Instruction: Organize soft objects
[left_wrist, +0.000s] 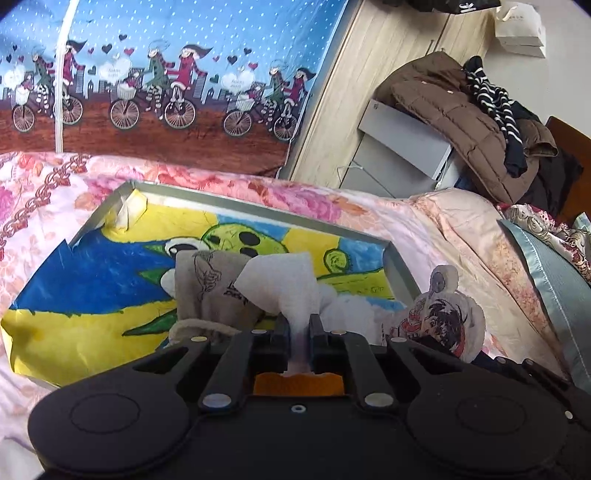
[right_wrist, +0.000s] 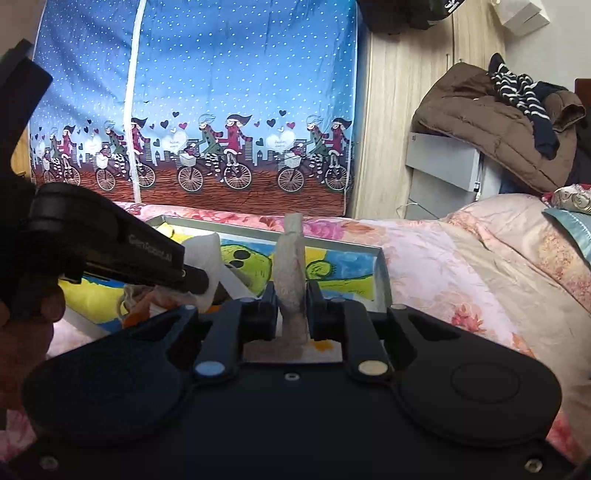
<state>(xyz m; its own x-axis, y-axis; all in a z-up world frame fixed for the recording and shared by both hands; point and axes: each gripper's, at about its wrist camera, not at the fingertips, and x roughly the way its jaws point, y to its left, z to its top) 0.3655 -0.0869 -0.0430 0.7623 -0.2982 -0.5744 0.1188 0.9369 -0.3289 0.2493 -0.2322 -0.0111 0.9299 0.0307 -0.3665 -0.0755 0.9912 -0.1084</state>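
Observation:
A metal tray (left_wrist: 258, 206) lined with a blue and yellow drawing lies on the bed. My left gripper (left_wrist: 300, 325) is shut on a white cloth (left_wrist: 284, 284) and holds it over the tray, in front of a grey drawstring pouch (left_wrist: 207, 288). A fleecy white item with a cartoon print (left_wrist: 443, 314) lies just right of the tray. My right gripper (right_wrist: 291, 295) is shut on a pale, speckled soft item (right_wrist: 290, 266) that stands upright between its jaws, at the tray's near side (right_wrist: 380, 273). The left gripper's body (right_wrist: 110, 243) shows at left in the right wrist view, with the white cloth (right_wrist: 207, 254) by it.
The bed has a pink floral quilt (left_wrist: 443, 229). A blue curtain with cyclists (left_wrist: 166, 74) hangs behind. A grey cabinet (left_wrist: 399, 147) with a brown jacket (left_wrist: 461, 110) stands at the right. A blue-edged pillow (left_wrist: 546, 280) lies at far right.

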